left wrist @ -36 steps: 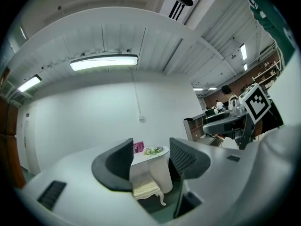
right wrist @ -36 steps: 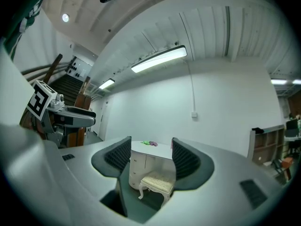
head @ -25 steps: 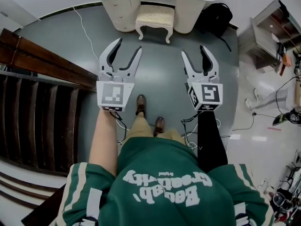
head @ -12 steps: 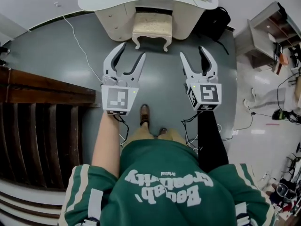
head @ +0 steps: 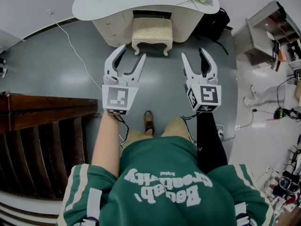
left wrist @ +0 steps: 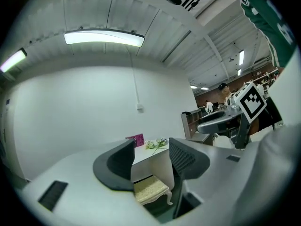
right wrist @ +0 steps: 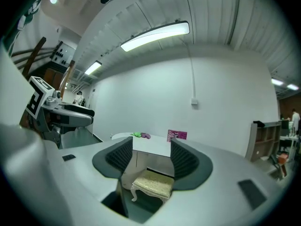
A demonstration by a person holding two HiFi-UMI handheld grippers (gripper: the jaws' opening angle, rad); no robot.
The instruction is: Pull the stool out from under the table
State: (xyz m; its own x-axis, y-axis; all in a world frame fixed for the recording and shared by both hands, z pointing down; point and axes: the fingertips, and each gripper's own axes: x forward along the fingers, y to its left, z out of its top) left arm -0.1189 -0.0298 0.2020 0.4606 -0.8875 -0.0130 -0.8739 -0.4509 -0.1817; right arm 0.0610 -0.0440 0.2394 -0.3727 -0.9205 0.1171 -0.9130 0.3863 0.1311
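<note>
A cream stool (head: 152,29) with a cushioned seat and curved white legs stands half under the white dressing table (head: 117,1) at the top of the head view. My left gripper (head: 132,52) is open in the air just short of the stool's front left corner. My right gripper (head: 194,53) is held to the stool's right with nothing between its jaws, which are closing a little. In the left gripper view the stool (left wrist: 149,188) shows low between the pads of the left gripper (left wrist: 151,161). The right gripper view frames the stool (right wrist: 153,183) below the right gripper (right wrist: 150,158).
A black backpack (head: 217,18) leans against the table's right side. A dark wooden stair railing (head: 42,109) runs along the left. A white cable (head: 70,36) trails over the grey floor. Grey shelving (head: 268,27) stands at the right. The person's shoe (head: 148,121) is below the grippers.
The person has stepped forward, so the table and stool sit nearer and more fully in view. Both grippers have kept their spacing and come closer to the stool.
</note>
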